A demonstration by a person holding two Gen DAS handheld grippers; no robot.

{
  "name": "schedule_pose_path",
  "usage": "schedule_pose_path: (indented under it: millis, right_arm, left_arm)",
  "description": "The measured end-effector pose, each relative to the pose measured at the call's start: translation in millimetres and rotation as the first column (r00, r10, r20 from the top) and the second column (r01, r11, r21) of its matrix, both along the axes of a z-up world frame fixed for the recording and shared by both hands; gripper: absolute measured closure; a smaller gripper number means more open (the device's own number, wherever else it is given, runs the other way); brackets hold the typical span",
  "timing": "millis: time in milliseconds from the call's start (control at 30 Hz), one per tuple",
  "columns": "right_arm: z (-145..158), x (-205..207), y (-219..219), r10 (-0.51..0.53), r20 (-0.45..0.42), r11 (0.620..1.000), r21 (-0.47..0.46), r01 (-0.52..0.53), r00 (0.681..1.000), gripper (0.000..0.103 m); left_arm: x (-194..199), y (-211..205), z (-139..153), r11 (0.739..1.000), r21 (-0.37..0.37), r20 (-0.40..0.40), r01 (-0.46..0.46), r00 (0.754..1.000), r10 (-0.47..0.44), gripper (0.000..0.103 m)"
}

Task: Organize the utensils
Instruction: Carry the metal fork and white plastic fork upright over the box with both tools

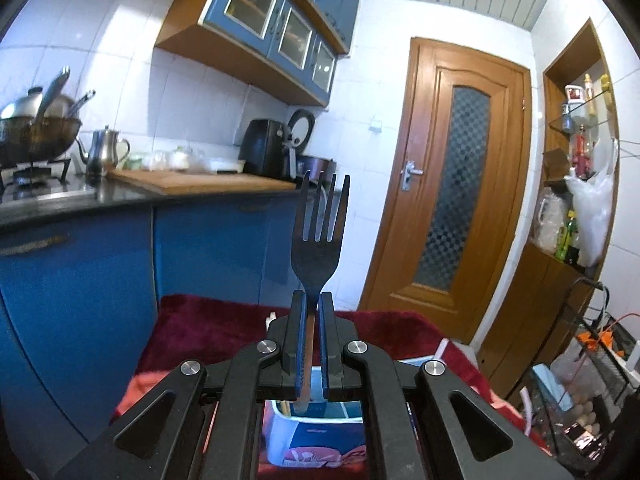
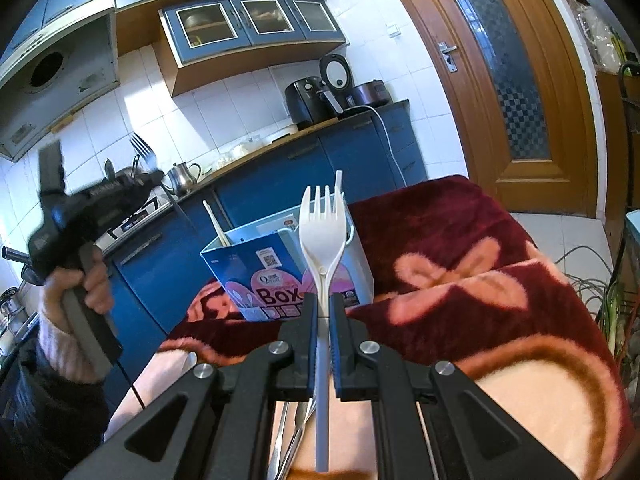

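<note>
My left gripper (image 1: 313,300) is shut on a metal fork (image 1: 318,236), tines up, held above the blue-and-white box (image 1: 316,440) seen below between the jaws. In the right wrist view the left gripper (image 2: 156,176) is raised at the left with the fork's tines (image 2: 142,148) showing. My right gripper (image 2: 324,300) is shut on a white plastic spork (image 2: 323,232), tines up, just in front of the open box (image 2: 280,276). The box holds chopsticks (image 2: 218,224) and a white straw (image 2: 338,184). More metal utensils (image 2: 290,436) lie under my right gripper.
The box stands on a table covered by a dark red and pink blanket (image 2: 460,280). Blue kitchen cabinets (image 1: 200,248) and a counter with a kettle (image 1: 105,152) are behind. A wooden door (image 1: 452,184) is at the right, and a wire rack (image 1: 592,360) with clutter.
</note>
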State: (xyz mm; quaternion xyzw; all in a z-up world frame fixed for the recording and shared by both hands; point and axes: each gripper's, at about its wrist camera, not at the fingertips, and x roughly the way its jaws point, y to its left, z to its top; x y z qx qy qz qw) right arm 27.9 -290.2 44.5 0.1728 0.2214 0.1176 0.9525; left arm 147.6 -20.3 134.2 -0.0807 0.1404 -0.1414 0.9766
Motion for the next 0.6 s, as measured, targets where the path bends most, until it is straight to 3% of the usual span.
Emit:
schedule_pose_path:
  millis: [233,600]
  right_arm:
    - [9.1,14.7,4.9,0.005,0.022,1.000,-0.025,-0.004,1.000,0.096]
    - [37.4,50.5,12.5,-0.015,0.114,0.999,-0.039,0.020,0.993,0.096]
  left_arm:
    - [17.9,-3.3,-33.8,1.000,0.004,-0.071,0.005,0.997,-0.005,0.098]
    - [30.1,-11.1,-64.2,1.000,0.007,-0.148,0.029,0.989,-0.028,0.098]
